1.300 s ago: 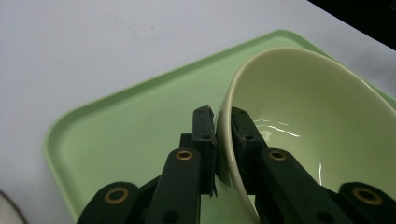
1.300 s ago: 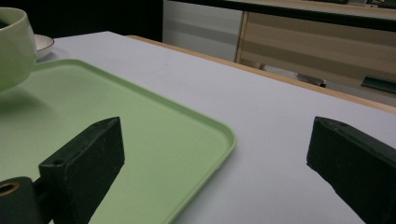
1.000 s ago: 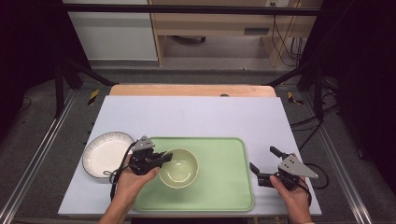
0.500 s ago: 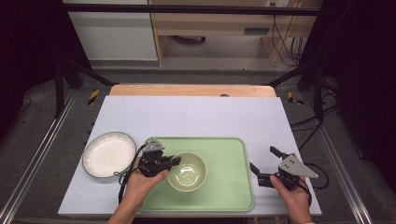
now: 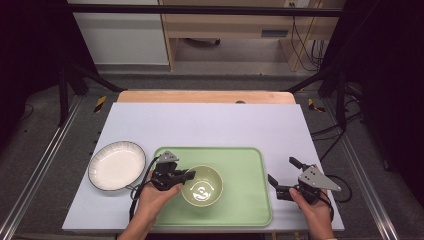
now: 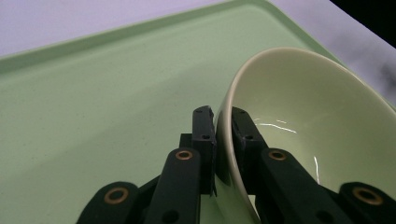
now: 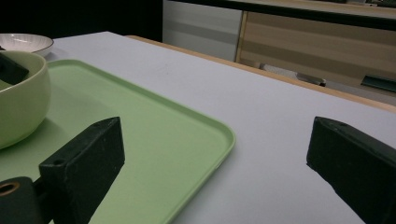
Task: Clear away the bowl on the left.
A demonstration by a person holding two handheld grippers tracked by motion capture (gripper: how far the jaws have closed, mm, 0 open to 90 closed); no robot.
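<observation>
Bowl (image 5: 202, 186) sits on the green tray (image 5: 245, 165) near the table's front edge, left gripper (image 5: 186, 175) fingers pinching its rim to steer it; right gripper (image 5: 281, 175) waits wide open by the tray's right edge.

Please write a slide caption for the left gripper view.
Left gripper shut on the bowl rim, over the green tray.
</observation>
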